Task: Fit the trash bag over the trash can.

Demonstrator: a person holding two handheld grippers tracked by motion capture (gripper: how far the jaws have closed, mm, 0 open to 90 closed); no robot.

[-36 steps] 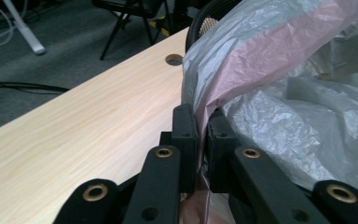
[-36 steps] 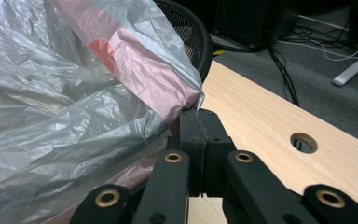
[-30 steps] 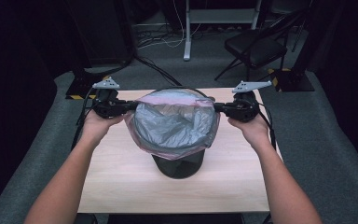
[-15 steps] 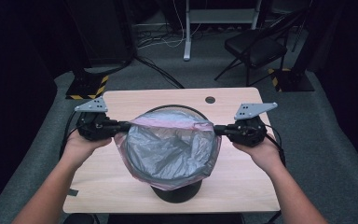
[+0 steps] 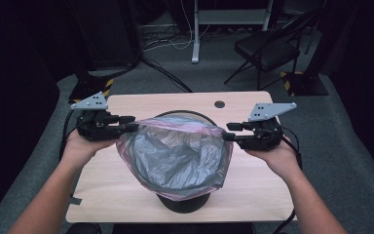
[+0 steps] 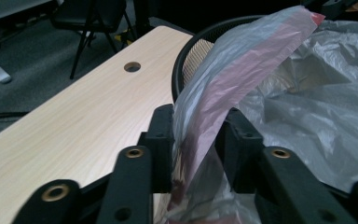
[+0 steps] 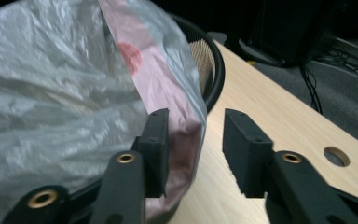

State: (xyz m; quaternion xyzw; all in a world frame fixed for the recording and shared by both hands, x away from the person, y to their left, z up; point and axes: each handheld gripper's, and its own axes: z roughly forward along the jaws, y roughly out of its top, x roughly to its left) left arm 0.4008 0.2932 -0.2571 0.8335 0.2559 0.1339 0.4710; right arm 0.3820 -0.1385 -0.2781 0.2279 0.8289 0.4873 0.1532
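Two grippers flank a black mesh wastebasket (image 5: 184,202) standing near the front middle of a light wooden table (image 5: 126,214). Beyond the table, on grey carpet, stand a black folding chair (image 5: 268,48) and a white desk leg (image 5: 195,34) with loose cables (image 5: 163,41); a round cable hole (image 5: 219,104) sits in the far part of the tabletop. A grey plastic bin liner (image 5: 175,156) with a pink edge is draped into the basket, its rim folded over the basket's lip. The left gripper (image 5: 129,123) has just been opening its jaws: they stand partly spread, the pink edge passing loosely between them. The right gripper (image 5: 230,131) has likewise just been opening; the film lies against one pad, with clear space before the other.
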